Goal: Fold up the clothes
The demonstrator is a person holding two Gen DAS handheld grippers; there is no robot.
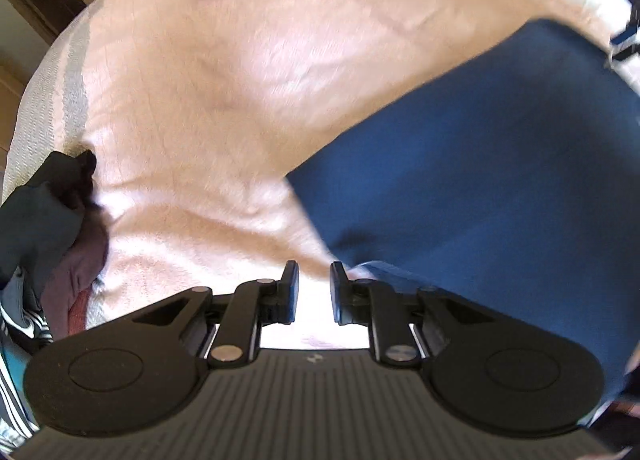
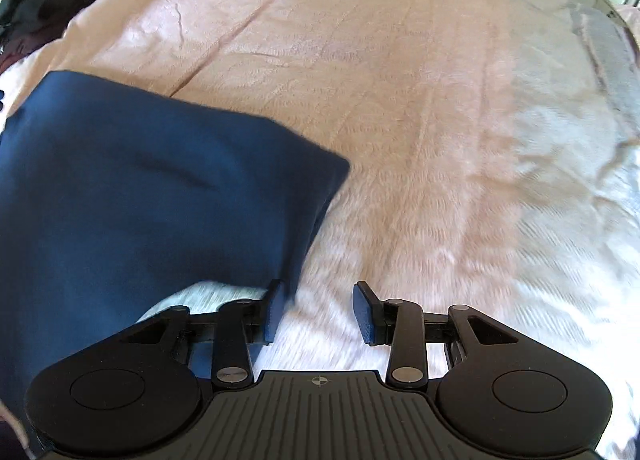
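On the bed, which is covered with a pale pink blanket, lies a dark blue garment. It looks already folded into a flat, nearly rectangular shape with clean edges, so I judge that this piece is close to finished. At most one more fold, or moving it aside, seems to remain, though I cannot tell how many layers it has.

At the far edge of the bed there is a pile of dark clothes, black, maroon and something striped, all crumpled together. These look not yet folded, so most of the task is probably still left.

The left tool has its jaws apart with a narrow gap, and only the pink blanket shows between them. It holds nothing. Its right finger stands just at the near corner of the blue garment, where a paler strip of cloth shows, but the picture is blurred there and I cannot say if it touches.

The right tool is spread wider and is also empty, with only blanket between its jaws. Its left finger is right against the near right edge of the blue garment, and the cloth seems to meet it; whether it really presses on it I cannot tell. Both views are smeared by motion.
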